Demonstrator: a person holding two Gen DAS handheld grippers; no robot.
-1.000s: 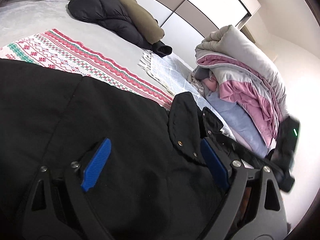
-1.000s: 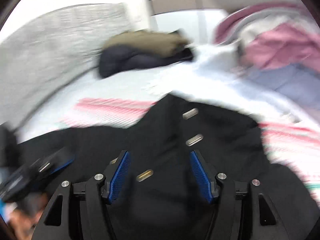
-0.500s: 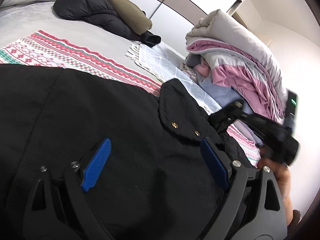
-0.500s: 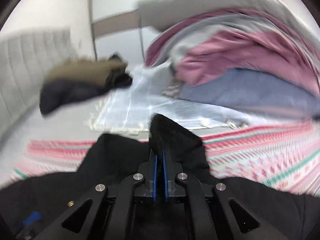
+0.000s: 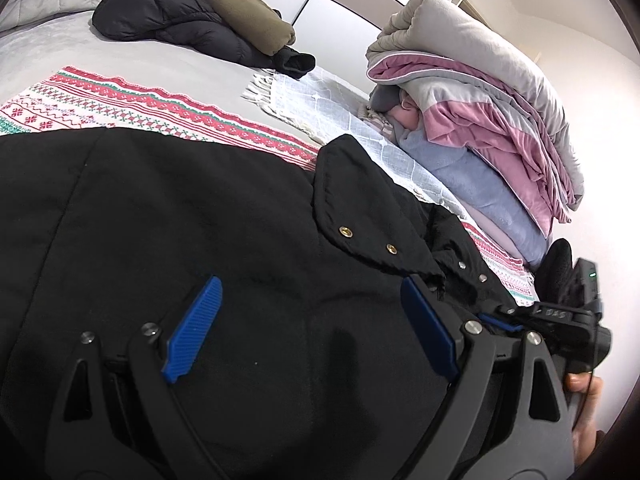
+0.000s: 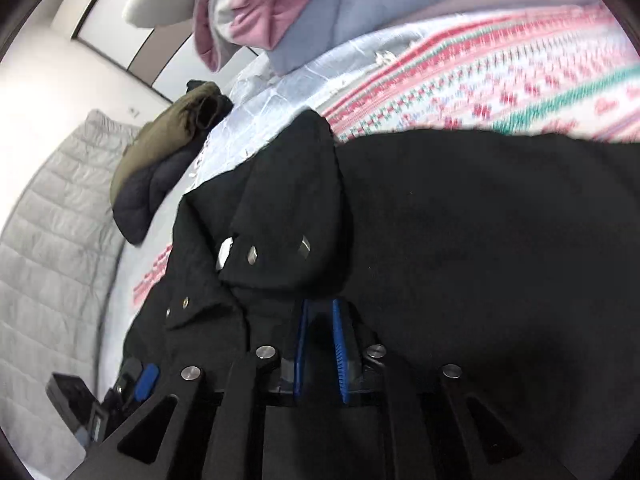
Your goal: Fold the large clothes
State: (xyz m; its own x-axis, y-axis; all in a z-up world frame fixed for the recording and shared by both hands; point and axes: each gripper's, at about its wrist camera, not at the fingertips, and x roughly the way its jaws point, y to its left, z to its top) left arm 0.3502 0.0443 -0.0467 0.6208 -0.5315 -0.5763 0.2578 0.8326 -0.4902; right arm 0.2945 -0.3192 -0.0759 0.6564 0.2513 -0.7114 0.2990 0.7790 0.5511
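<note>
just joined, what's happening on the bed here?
A person with a handheld gripper in each hand is folding a black coat spread on a patterned blanket. The right gripper has a fold of the coat near its snap-button flap between its jaws, which are easing open slightly. The left gripper hovers over the coat's body, jaws wide and gripping nothing. A stack of folded bedding and two other jackets lie farther back.

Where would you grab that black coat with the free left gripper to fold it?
Probably the black coat at its far edge along the patterned blanket, coming from above: the left gripper hangs open over flat cloth, and only an edge gives something to pinch.
</note>
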